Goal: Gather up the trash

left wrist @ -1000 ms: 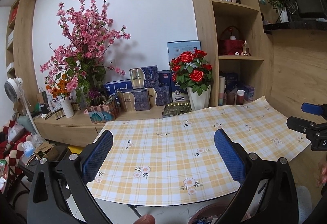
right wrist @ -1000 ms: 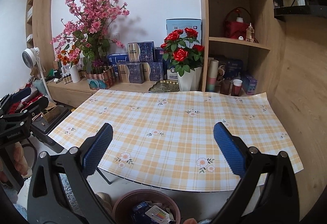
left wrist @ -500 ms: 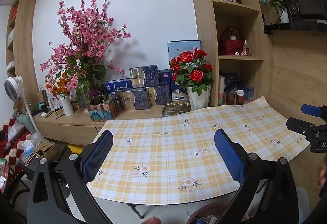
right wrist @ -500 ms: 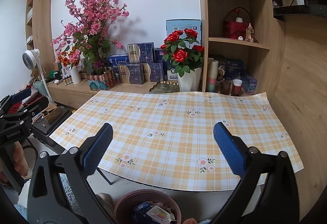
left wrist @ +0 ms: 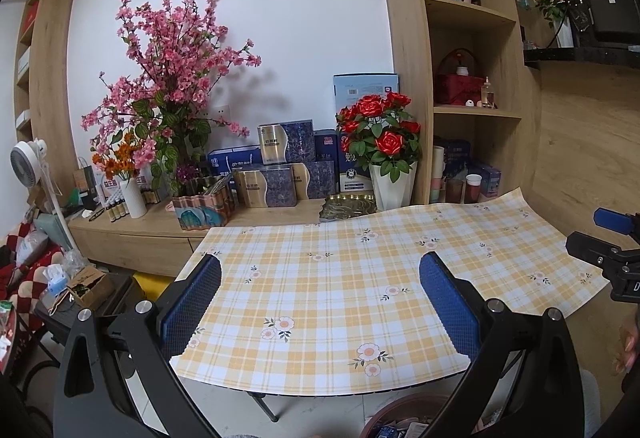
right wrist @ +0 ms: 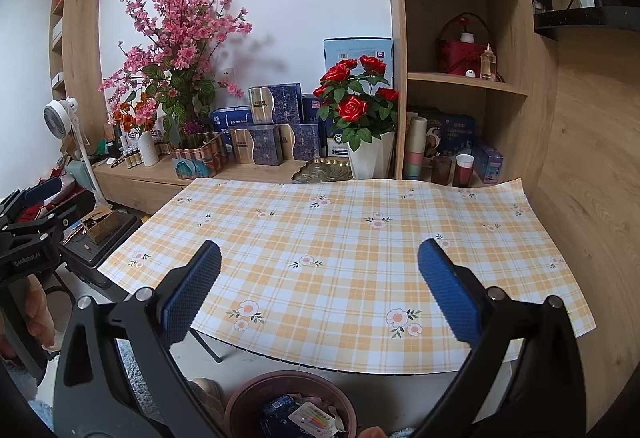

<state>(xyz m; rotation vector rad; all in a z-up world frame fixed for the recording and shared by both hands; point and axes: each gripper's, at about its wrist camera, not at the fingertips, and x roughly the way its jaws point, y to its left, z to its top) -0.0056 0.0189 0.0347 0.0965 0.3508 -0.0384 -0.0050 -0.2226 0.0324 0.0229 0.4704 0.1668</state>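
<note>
A brown round bin (right wrist: 244,396) stands on the floor below the table's near edge, with wrappers and packets (right wrist: 308,416) inside; its rim (left wrist: 394,406) also shows low in the left wrist view. My left gripper (left wrist: 320,294) is open above the near-left part of the checked tablecloth (left wrist: 340,278), nothing between its blue pads. My right gripper (right wrist: 320,294) is open over the cloth's (right wrist: 344,238) near edge, also empty. No loose trash shows on the cloth. Each gripper appears at the edge of the other's view: right gripper (left wrist: 608,254), left gripper (right wrist: 32,234).
Behind the table a low wooden counter holds a red rose pot (right wrist: 360,126), blue boxes (right wrist: 276,126), a pink blossom arrangement (right wrist: 176,50) and a metal tray (right wrist: 320,170). Shelves (right wrist: 460,82) with cups stand at right. A fan (right wrist: 60,114) and clutter sit at left. A hand (right wrist: 36,310) grips the left handle.
Both grippers have drifted only slightly; the view of the table and bin is almost the same. Both stay open and empty.
</note>
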